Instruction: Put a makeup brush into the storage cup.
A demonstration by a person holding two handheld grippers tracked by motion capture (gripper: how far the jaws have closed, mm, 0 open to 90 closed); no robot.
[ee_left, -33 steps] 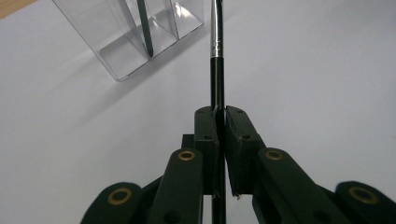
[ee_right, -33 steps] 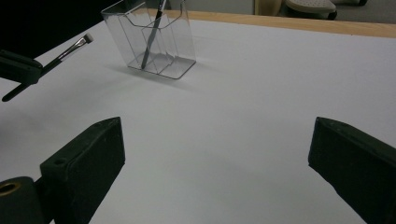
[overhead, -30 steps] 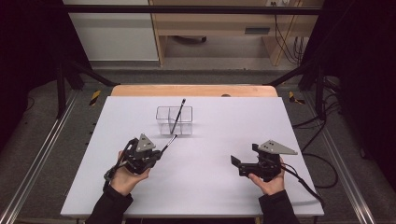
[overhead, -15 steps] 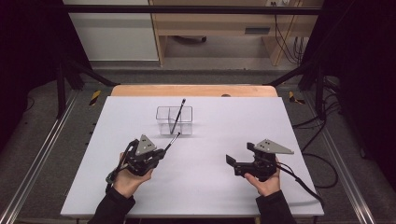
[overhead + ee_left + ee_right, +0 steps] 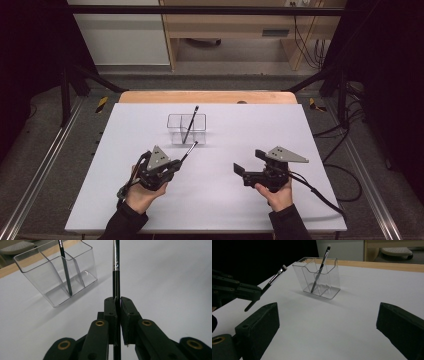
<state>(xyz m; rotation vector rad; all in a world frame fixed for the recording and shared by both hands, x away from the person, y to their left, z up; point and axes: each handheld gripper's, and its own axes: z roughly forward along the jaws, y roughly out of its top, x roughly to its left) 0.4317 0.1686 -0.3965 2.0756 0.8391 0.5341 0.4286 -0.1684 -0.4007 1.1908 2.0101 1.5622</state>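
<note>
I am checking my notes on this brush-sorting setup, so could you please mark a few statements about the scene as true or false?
1. The left tool is shut on a brush. True.
2. The right tool holds a brush. False: its jaws are open and empty.
3. A second brush stands tilted in the clear organizer. True.
4. The organizer lies tipped on its side. False: it stands upright on the white table.

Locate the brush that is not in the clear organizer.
In the high view, the brush is clamped in the left gripper, just in front of the clear organizer.
</note>
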